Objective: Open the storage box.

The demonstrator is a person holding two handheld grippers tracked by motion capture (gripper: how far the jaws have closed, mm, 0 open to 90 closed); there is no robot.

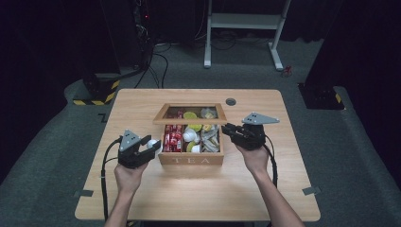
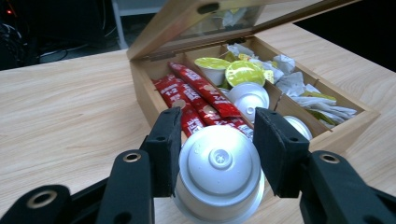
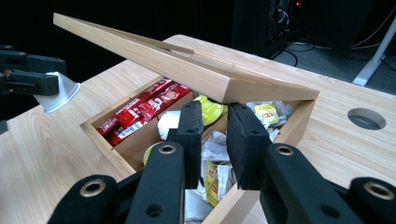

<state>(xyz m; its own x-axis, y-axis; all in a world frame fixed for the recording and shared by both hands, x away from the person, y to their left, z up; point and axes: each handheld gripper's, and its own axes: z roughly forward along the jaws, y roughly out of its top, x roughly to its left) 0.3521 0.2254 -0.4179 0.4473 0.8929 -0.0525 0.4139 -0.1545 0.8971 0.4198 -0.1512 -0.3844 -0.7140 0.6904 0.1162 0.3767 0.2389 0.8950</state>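
Note:
A wooden tea box marked TEA stands mid-table with its windowed lid raised part way. My left gripper hovers just left of the box, shut on a white capsule held between its pads. Red sachets, yellow-lidded cups and white capsules fill the compartments. At the box's right side, my right gripper has its jaws close together with nothing seen between them. Its tips sit right under the lid's near corner; I cannot tell whether they touch it.
Paper tea bags fill the right compartment. A round cable hole sits behind the box. Bare tabletop lies in front of the box and on both sides. A white desk frame stands on the floor beyond.

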